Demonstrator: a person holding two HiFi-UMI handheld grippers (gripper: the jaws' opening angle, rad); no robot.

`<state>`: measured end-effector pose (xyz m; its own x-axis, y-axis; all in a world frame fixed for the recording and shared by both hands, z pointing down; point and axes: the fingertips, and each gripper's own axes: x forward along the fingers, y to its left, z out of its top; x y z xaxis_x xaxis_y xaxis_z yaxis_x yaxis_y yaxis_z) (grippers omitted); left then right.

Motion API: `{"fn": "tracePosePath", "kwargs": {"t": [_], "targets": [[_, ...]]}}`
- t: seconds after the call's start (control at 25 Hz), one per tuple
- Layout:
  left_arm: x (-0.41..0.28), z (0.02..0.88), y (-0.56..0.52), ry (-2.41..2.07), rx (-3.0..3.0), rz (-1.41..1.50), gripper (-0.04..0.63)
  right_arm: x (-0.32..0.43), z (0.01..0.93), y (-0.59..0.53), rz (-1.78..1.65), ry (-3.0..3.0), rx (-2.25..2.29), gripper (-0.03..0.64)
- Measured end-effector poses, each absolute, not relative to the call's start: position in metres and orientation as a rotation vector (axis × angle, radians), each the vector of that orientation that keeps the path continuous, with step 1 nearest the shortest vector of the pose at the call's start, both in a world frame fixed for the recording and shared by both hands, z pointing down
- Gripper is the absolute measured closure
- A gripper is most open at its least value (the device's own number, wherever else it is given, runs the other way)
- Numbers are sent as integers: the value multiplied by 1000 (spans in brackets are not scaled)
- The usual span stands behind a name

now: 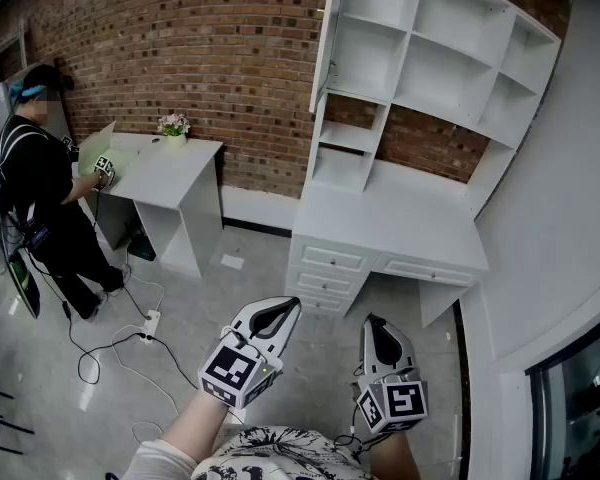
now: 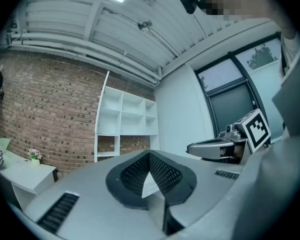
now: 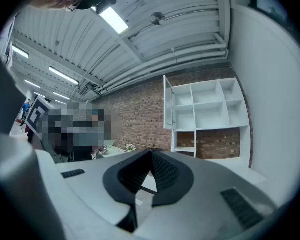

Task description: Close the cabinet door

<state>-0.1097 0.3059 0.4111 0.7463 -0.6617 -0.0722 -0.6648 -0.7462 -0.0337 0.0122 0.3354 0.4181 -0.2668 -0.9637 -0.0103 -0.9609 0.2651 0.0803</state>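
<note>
A white shelf cabinet (image 1: 435, 63) stands on a white desk (image 1: 400, 230) against the brick wall. Its narrow cabinet door (image 1: 323, 48) hangs open at the left side, edge-on to me. The same cabinet door (image 3: 168, 109) shows in the right gripper view, swung out from the shelves, and as a thin strip, the cabinet door (image 2: 102, 116), in the left gripper view. My left gripper (image 1: 291, 304) and right gripper (image 1: 370, 320) are held low over the floor, well short of the desk. Both are shut with nothing between the jaws. The left gripper (image 2: 150, 154) and right gripper (image 3: 151, 153) point level toward the cabinet.
A person (image 1: 40, 183) stands at a white table (image 1: 170, 173) on the left, with a small flower pot (image 1: 174, 126) on it. A power strip and cables (image 1: 148, 325) lie on the floor. Drawers (image 1: 325, 273) face me under the desk. A white wall (image 1: 570, 198) runs along the right.
</note>
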Motion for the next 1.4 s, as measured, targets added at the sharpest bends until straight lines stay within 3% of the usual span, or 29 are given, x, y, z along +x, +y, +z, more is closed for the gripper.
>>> {"fn": "tracePosePath", "kwargs": {"t": [1.4], "targets": [[-82, 462, 306, 1274, -2953, 40, 584, 76, 464, 347, 39, -2456, 1877, 610]]}}
